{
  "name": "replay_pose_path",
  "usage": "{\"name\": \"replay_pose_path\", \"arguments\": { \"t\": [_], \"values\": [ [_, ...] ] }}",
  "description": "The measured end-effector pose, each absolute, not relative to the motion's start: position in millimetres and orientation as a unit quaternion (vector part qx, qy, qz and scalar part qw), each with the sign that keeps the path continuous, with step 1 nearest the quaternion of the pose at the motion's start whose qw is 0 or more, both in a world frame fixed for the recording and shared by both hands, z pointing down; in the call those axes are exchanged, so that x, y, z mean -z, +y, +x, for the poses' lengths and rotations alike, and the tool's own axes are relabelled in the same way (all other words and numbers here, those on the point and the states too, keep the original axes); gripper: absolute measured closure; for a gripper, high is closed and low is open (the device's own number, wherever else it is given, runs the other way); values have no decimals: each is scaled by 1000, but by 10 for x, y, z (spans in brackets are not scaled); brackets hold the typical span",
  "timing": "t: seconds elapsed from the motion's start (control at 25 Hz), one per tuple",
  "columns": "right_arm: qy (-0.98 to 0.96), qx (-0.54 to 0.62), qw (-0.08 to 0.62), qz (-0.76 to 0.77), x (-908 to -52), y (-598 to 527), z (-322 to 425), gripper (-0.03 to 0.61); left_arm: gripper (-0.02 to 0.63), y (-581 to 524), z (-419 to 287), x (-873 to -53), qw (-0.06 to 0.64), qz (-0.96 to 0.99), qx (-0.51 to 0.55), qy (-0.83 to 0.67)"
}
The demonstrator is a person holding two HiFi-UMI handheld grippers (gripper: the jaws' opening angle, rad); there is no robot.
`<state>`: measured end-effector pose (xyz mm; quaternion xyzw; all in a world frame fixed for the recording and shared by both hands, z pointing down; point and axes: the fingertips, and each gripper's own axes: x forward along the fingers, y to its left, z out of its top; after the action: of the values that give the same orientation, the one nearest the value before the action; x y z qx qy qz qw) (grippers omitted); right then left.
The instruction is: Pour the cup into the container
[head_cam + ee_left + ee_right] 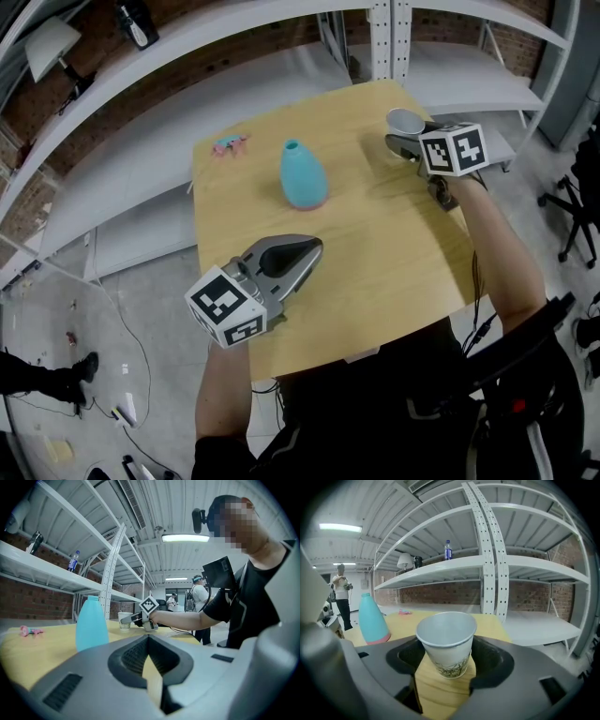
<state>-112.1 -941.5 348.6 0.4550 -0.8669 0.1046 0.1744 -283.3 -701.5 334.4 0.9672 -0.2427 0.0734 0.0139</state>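
The paper cup [446,641] stands upright on the wooden table [394,234], out at the table's 1 o'clock corner in the head view. From the right gripper view we look into its open mouth and see only pale inner wall. A faint leafy print runs round its lower part.

The right gripper [401,139] reaches in from the cup's 5 o'clock side. Its jaws stand wide apart with the cup between them. We see dark gaps on both sides of the cup and its base on the wood, so the jaws bracket it without clamping it.

The container [303,176], a turquoise bottle-shaped vessel with a narrow open neck, stands near the middle of the table. It is at about 9 o'clock from the cup and well apart from it. In the right gripper view its base shows a pinkish band.

The left gripper [314,246] hovers over the table's near side, around 7 o'clock, pointing toward the container. Its jaw tips meet, leaving only a thin sliver of table visible behind them, and they hold nothing.

A small pink object [230,144], too small for us to identify, lies at the far 11 o'clock corner. White metal shelving [487,566] rises beyond the table, with a plastic bottle [448,549] standing on one shelf.
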Motion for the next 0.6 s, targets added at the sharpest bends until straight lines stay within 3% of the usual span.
{"name": "replay_pose_path", "arguments": {
  "t": [0.6],
  "values": [
    [-877,-95,154,446,-3427,-9168,-1029,272,621,-7043,-2822,-3331,17,965,-74,-250]
  ]
}}
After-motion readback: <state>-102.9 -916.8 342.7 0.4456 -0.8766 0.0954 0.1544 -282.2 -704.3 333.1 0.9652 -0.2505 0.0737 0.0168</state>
